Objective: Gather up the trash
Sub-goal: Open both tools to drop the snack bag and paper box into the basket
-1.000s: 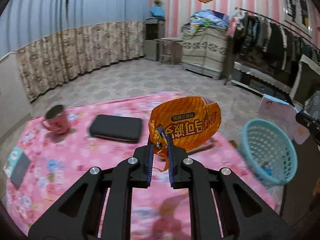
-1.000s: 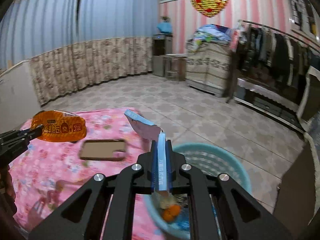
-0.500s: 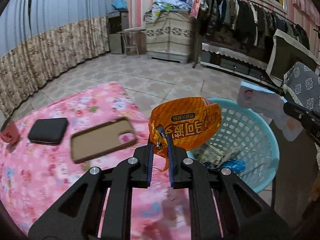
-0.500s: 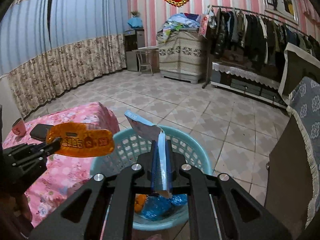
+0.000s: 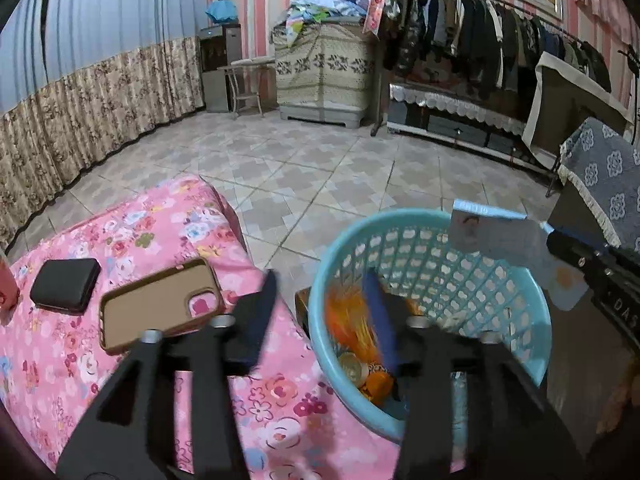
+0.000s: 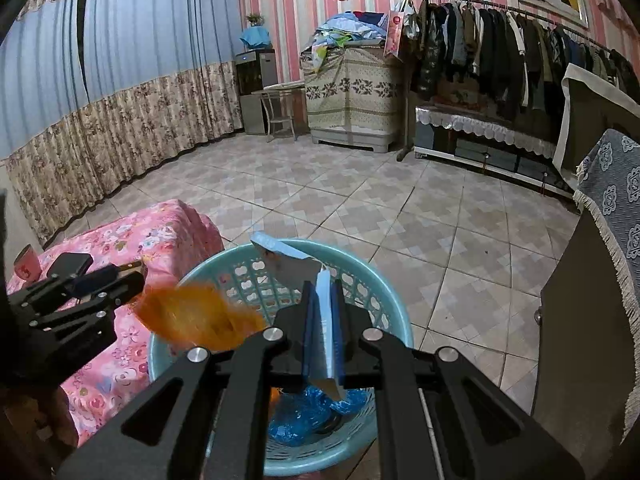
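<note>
Our left gripper [image 5: 320, 304] has just been opening; half a second ago it pinched the orange wrapper [image 6: 196, 316], which now drops free, a blurred crinkly foil streak at the basket [image 5: 436, 220] rim. Its print is unreadable now. Our right gripper [image 6: 322, 312] stays clamped on a thin blue-edged packet [image 6: 296, 264] over the same basket, round turquoise plastic lattice with blue film inside. Beside it, on the pink floral cloth [image 5: 168, 216], lie a tan phone case [image 5: 160, 300] and a black pouch [image 5: 64, 284].
</note>
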A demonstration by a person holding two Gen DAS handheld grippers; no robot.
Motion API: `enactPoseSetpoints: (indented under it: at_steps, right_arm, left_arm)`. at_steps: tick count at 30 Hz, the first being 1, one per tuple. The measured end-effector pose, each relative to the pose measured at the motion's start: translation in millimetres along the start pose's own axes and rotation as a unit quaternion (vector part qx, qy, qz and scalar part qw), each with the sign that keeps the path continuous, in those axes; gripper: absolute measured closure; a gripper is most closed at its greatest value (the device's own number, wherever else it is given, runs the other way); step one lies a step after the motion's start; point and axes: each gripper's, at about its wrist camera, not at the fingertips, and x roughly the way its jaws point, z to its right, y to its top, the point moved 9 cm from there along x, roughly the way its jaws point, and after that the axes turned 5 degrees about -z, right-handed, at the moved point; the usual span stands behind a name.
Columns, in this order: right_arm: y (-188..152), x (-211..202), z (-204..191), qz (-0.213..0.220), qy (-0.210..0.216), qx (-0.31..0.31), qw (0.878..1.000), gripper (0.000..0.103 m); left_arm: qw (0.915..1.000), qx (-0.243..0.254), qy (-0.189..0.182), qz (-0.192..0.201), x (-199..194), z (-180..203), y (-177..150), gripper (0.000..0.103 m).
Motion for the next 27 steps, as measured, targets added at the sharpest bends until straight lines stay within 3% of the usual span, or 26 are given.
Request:
enactPoseSetpoints:
  at_steps: [5,10,15,16,17,18,19,22,27]
  right_arm:
    - [-0.7,3.7,-2.7,-0.002,0.003,-0.002,1.000,0.094]
    - [0.2,15.1,-12.5,-0.007,0.012,-0.006,1.000,0.094]
    - [4.6,21.6,-25.9,0.000,0.016,-0.005,1.000,0.091]
    - [4.8,26.1,-28.4,0.000,0.016,-0.006,1.000,0.088]
    - [4.5,29.6,-30.7,-0.002,0.019,-0.005,1.000,0.065]
    - [3.2,33.0,-32.1,-0.005,0.018,-0.004,1.000,0.036]
    - [2.6,35.9,-32.2,-0.003,0.012,-0.001,1.000,0.029]
    - [2.4,38.4,-35.2,0.000,0.003,-0.004,1.000,0.028]
    - [4.2,34.7,-43.0,0.006,0.001,-0.012,1.000,0.016]
  left_arm:
    - [0.9991,-0.017,0.029,0.025,-17.1,-18.2,9.5,0.023]
    - [0.9967,-0.032,0.056,0.049,-37.9,-42.6,13.1,0.009]
    - [0.9939,-0.045,0.079,0.062,-54.7,-65.9,10.5,0.006]
    - [0.9935,-0.047,0.083,0.063,-57.2,-70.3,9.5,0.006]
    - [0.9932,-0.048,0.085,0.063,-59.0,-74.0,8.3,0.006]
    - [0.9925,-0.049,0.092,0.064,-62.1,-78.8,7.5,0.006]
    - [0.9918,-0.051,0.097,0.066,-65.2,-82.8,6.9,0.006]
    - [0.9900,-0.057,0.106,0.073,-75.3,-93.2,5.2,0.006]
    - [0.9856,-0.076,0.122,0.089,-100.0,-115.8,-0.5,0.005]
